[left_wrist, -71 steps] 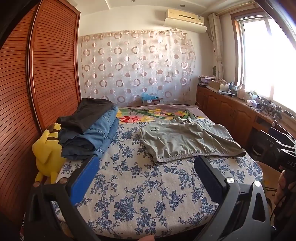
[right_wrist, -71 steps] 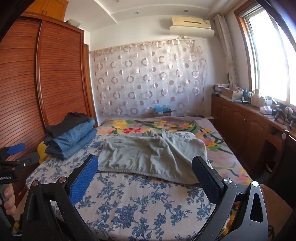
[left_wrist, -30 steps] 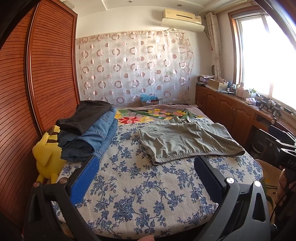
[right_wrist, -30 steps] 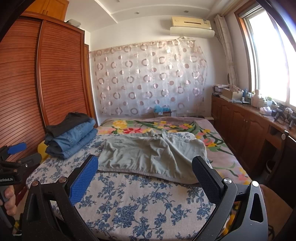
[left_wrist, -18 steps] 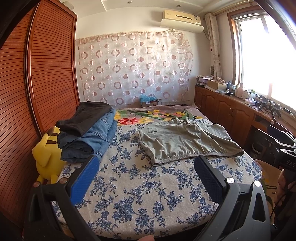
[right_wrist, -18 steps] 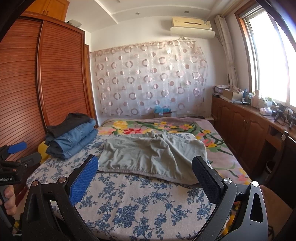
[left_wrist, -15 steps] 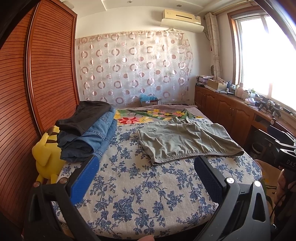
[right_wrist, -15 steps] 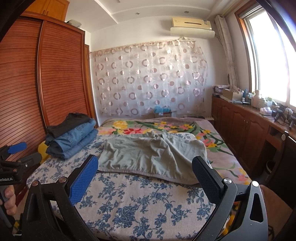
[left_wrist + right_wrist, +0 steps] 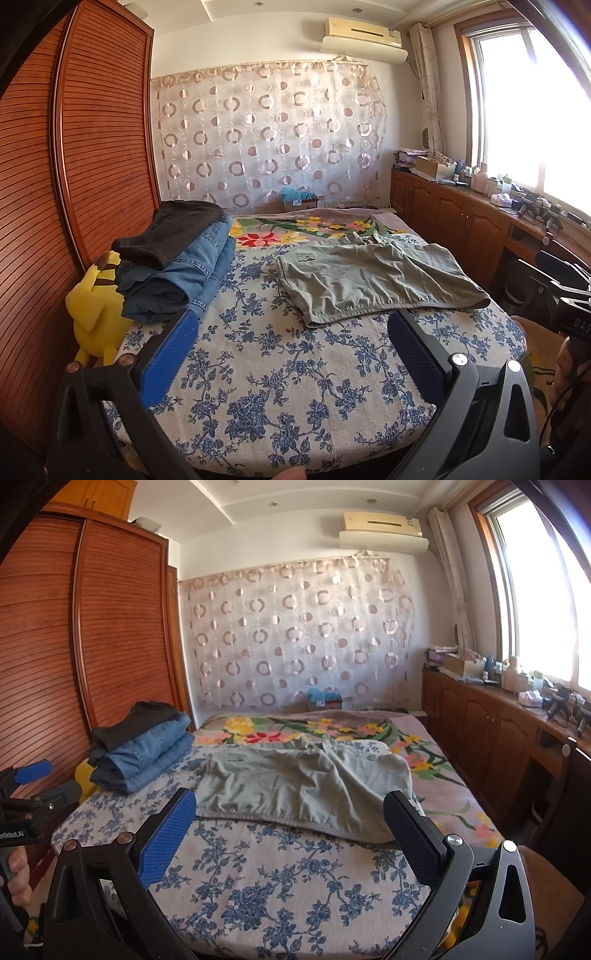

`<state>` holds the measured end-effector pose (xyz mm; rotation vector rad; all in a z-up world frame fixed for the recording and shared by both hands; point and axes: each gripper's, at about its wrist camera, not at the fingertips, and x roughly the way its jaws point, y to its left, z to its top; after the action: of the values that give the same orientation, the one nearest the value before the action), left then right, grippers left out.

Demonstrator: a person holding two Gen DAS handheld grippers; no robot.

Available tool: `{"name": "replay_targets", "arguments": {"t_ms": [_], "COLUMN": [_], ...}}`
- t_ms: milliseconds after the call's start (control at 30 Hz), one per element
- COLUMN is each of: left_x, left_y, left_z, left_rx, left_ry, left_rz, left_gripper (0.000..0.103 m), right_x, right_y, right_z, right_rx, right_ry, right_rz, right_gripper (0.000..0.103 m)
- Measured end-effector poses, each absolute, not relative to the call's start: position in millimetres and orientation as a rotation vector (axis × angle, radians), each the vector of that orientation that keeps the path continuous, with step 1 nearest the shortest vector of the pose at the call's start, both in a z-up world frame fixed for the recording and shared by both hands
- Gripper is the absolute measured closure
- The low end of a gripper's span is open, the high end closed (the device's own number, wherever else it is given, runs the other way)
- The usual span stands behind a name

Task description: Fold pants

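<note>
Left wrist view. The left gripper (image 9: 291, 350) occupies the bottom of the frame, its fingers (image 9: 168, 356) spread wide and grasping nothing. Between and beyond them lies the bed (image 9: 280, 387), covered in a blue-flowered cloth. The pants (image 9: 369, 280), grey-green and spread flat, lie right of centre in the frame, above the fingers and well apart from them; the near hem runs just above the right finger tip in the picture without touching it. At centre left a stack of folded clothes (image 9: 177, 258), dark cloth over blue jeans, rests on the bed. A yellow plush toy (image 9: 94, 314) sits at the left edge of the bed against the wardrobe (image 9: 85, 147). A curtain (image 9: 269, 136) with ring patterns fills the upper centre. A wooden counter (image 9: 480, 218) carrying small items runs along the right side under the window (image 9: 535, 92). Part of the right gripper (image 9: 569, 291) shows at the right edge.

Right wrist view. The right gripper (image 9: 290, 830) fills the bottom of the frame, fingers (image 9: 168, 840) released and wide apart, empty. The pants (image 9: 306, 782) lie at the centre of the frame, directly above the gap between the fingers; in the picture the near hem meets both finger tips, and contact cannot be told. The folded clothes (image 9: 144, 746) sit at centre left. The left gripper (image 9: 26, 794) appears at the lower left edge, held in a hand (image 9: 16, 871). The counter (image 9: 498, 716) runs along the right side.
</note>
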<state>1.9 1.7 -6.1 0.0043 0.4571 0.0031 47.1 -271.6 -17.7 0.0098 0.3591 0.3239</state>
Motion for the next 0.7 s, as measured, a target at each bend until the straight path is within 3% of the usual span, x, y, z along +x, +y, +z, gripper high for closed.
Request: {"name": "replay_targets", "arguments": {"t_ms": [567,700], "left_x": [26,36], "left_y": [0,-1], "left_z": [-31,-43], "left_rx": [0.008,0.003], "left_ry": [0.536,0.566], "left_rz": [-0.055,-0.099], "left_gripper": [0.0,0.0], "right_x": [64,71], "right_y": [-291,-298], "right_z": [-37,-46], "right_rx": [0.004,-0.007], "right_ry": [0.406,0.424], "right_rz": [0.299,0.289], "right_gripper": [0.0,0.005]}}
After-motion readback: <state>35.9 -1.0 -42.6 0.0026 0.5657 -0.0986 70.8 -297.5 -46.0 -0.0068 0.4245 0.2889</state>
